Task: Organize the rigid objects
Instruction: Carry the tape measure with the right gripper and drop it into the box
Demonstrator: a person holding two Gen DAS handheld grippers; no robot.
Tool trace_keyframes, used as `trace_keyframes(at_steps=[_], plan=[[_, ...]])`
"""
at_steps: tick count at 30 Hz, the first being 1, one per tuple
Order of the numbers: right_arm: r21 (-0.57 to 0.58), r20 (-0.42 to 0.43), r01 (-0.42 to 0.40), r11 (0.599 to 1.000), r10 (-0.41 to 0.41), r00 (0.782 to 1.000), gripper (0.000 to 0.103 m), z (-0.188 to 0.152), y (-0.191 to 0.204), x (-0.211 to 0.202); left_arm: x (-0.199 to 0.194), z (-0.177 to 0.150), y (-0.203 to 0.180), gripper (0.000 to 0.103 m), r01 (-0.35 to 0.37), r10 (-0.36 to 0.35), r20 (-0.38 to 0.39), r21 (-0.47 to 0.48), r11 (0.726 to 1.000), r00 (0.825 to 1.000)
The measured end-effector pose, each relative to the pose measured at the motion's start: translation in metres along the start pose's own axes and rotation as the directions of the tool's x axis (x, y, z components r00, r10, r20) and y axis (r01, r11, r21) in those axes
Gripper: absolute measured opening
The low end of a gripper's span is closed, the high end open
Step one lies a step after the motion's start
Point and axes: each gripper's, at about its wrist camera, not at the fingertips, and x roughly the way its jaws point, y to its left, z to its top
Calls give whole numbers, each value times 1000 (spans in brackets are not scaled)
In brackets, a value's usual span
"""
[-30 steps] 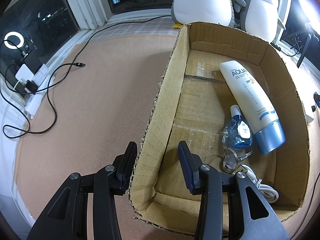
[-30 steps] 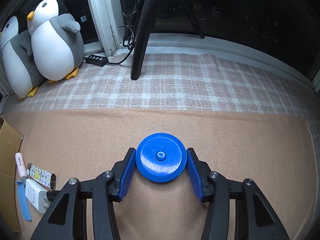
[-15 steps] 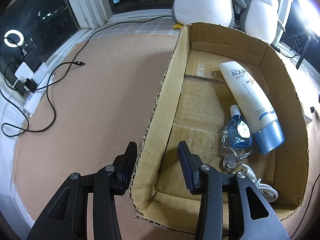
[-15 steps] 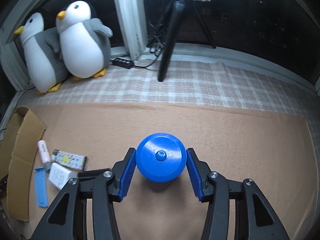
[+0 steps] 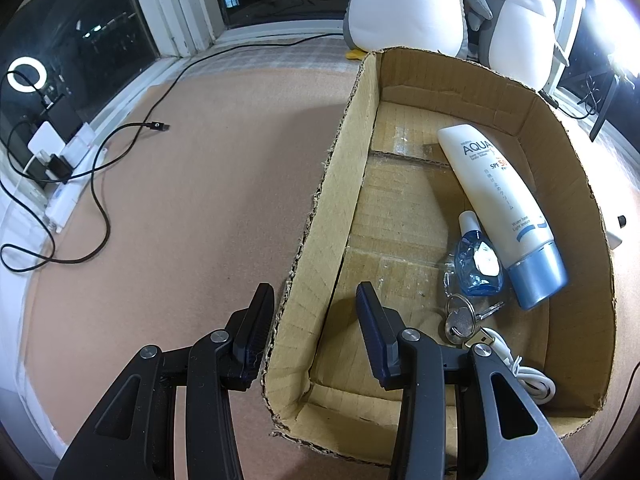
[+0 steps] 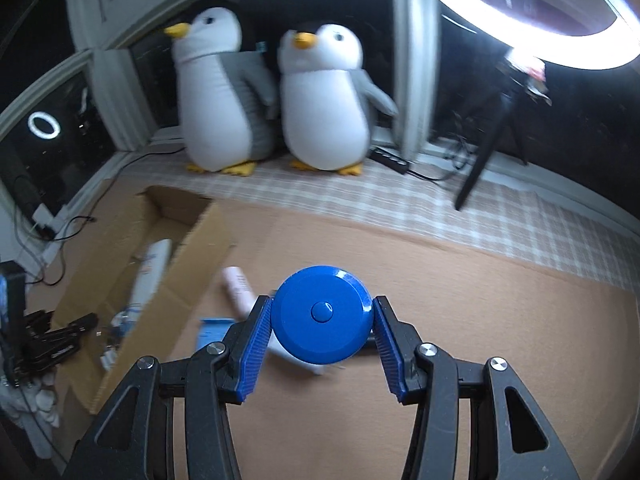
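**Blue disc pinched on the right, box wall clamped on the left**

Right gripper (image 6: 320, 330) squeezing a round blue disc (image 6: 322, 314) between both blue pads, flat face with a little centre button turned toward the camera. Held up off the tan mat (image 6: 500, 320), not resting on anything. Whole right-wrist view kinda smeared, so small stuff underneath hard to read: a pale pink tube (image 6: 238, 286) and a light blue flat piece (image 6: 212, 330) lying on the mat just beside the box, partly hidden behind the disc and fingers.

Left gripper (image 5: 316, 330) straddling the near corner of the cardboard box (image 5: 340, 184), one finger outside the long left wall, the other inside. Outer pad right up against the cardboard; jaws drawn in as tight as they go around that wall.

Inside the box, over by the right wall: white sunscreen tube (image 5: 496, 200) with a blue cap, small clear blue bottle (image 5: 478, 262) touching it, keys on a ring (image 5: 460, 318) just below that, coiled white cable (image 5: 520, 372) in the near corner.

Two plush penguins (image 6: 324, 100) standing side by side on the checked cloth behind the box. Black cable (image 5: 100, 184) snaking across the mat off to the left.
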Motion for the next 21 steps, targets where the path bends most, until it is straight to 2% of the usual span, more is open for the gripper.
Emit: trace_keyframes(at_steps=[11, 21], plan=[[-144, -22, -146, 979, 144, 989, 46, 1, 97, 1, 1, 1, -2, 42, 8, -8, 4, -7, 1000, 1000], [-220, -74, -214, 952, 202, 976, 46, -11, 147, 11, 1, 1, -3, 42, 14, -13, 8, -14, 1000, 1000]])
